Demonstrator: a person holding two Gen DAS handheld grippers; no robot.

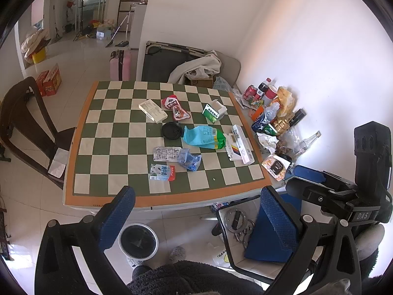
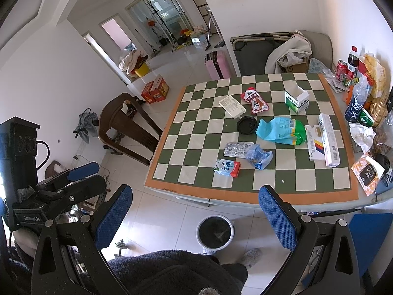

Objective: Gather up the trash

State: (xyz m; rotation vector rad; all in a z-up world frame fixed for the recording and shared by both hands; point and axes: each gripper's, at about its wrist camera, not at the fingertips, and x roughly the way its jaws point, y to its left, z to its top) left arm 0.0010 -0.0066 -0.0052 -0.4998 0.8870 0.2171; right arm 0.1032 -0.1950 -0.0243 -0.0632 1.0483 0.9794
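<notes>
**Litter Awaits Collection on Checkered Table**

While both grippers are held wide apart and empty, short of the table's (image 1: 81, 147) near edge, a milk carton (image 1: 159, 172) is seen closest ahead, nearer the left gripper (image 1: 196, 218) than the right gripper (image 2: 194, 218); a bin (image 2: 215, 232) stands below.

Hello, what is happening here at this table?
A person holds two grippers above a checkered table strewn with trash. Both the left gripper and the right gripper are open and empty. Nothing is picked up yet; the round black-lined bin waits on the floor below.
</notes>
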